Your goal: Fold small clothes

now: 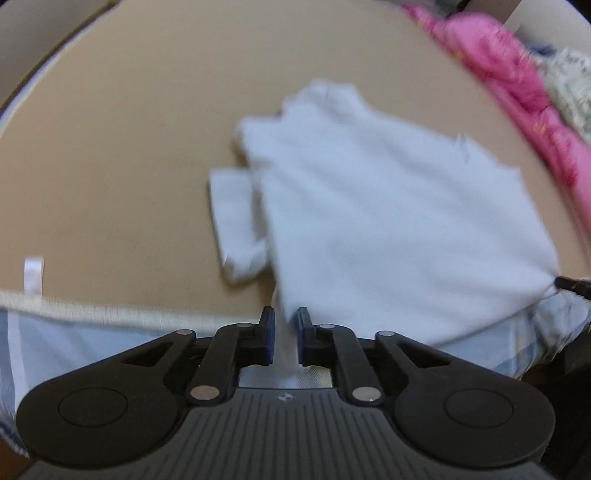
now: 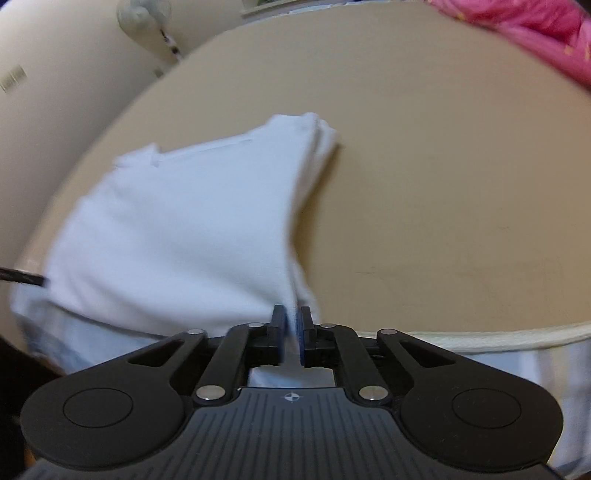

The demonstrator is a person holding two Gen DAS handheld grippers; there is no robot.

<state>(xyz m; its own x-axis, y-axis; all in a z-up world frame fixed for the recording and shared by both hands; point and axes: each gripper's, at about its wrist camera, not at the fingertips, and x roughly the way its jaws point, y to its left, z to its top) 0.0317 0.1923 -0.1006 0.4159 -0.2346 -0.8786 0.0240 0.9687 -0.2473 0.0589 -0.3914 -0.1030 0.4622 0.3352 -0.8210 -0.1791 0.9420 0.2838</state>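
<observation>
White shirt (image 1: 388, 221), spread near the mattress (image 1: 129, 147) front edge, hem pinched at both corners by left gripper (image 1: 285, 325) and right gripper (image 2: 293, 325), fingers closed on cloth, presumably for folding.

This looks like a bedroom in a home: the work goes on atop a bed, a broad tan mattress (image 1: 147, 129) edged with pale piping (image 1: 110, 314) and a light blue striped sheet (image 1: 55, 350) hanging below it. At about 2 o'clock in the left wrist view a rumpled pink quilt (image 1: 517, 85) lies bunched along the far edge beside a patterned cloth (image 1: 569, 85). In the right wrist view, plain cream walls (image 2: 55, 129) rise at 10 o'clock, with a pale round object, perhaps a fan (image 2: 144, 14), at 11 o'clock.
</observation>
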